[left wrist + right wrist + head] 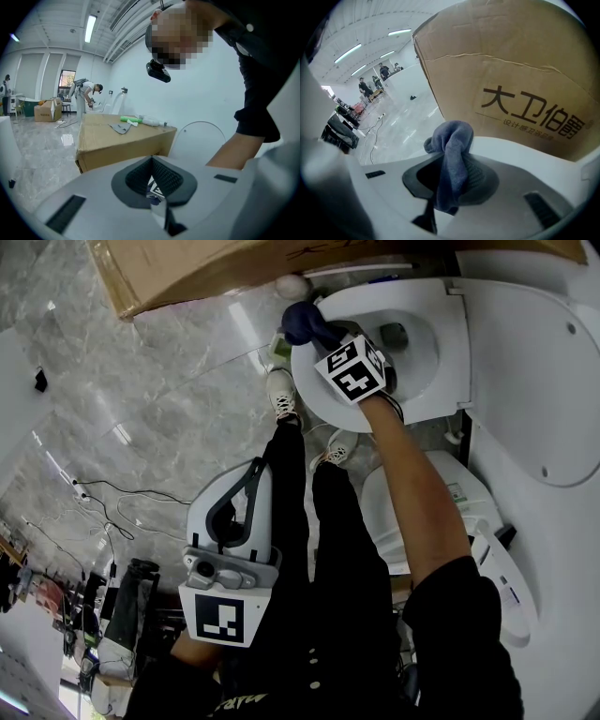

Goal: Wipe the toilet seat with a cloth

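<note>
The white toilet seat [315, 395] rings the open bowl at the top of the head view, its lid [534, 381] raised to the right. My right gripper [319, 336] reaches down to the seat's left rim, shut on a bunched blue-grey cloth [305, 322] that rests on the rim. In the right gripper view the cloth [451, 140] sticks out from between the pads of the right gripper [457, 174], over a white surface [511, 146]. My left gripper [255, 471] hangs by the person's hip, away from the toilet. The left gripper [152, 177] has its pads together, holding nothing.
A big cardboard box [187, 268] stands just beyond the toilet; its top [122, 136] carries a grey rag [121, 127] and a green-and-white bottle [140, 121]. A second toilet [441, 493] is at lower right. Cables [103, 493] trail over the marble floor. A person [86, 96] bends over far behind.
</note>
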Demonstrator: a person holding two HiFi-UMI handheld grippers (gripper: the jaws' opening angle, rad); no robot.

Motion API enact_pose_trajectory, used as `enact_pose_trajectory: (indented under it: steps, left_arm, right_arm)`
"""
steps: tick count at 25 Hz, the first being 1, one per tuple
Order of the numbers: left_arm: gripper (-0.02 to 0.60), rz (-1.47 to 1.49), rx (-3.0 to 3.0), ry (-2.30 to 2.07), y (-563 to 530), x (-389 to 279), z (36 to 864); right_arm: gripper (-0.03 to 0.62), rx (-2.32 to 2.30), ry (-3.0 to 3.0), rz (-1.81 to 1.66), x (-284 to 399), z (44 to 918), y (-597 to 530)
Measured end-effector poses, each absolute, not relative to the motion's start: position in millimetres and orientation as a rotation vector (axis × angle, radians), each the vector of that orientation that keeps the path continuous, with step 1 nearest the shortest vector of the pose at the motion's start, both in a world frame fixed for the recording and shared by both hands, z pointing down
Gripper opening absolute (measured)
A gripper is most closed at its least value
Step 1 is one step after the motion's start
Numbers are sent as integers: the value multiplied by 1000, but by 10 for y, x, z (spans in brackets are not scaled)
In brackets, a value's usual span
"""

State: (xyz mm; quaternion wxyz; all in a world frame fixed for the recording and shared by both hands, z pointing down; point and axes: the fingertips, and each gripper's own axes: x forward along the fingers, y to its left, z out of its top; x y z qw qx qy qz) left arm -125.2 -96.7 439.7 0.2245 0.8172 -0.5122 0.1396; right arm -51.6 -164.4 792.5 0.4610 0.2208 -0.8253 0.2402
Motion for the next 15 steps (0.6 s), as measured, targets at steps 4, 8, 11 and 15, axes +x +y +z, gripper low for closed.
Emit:
enact_pose_trajectory:
  steps: [4,8,11,15]
  left_arm:
    - [9,384,2252,-1412,-998,-1258,4399]
    - [9,385,2255,-1413,-1033,-1265,4407]
    - [9,383,2246,-1417,-1044,-1272,4427]
    - [9,383,2242,-1410,-1060,-1234,4446]
  right_arm:
    - [83,584,-2024,607,-431,7904,-1802]
    - [83,638,-2009,630,-319,7894,-1941]
    - [83,662,-2003,631,-240,7883,-2029]
    - [83,705,-2001,648,-128,7881,-2141]
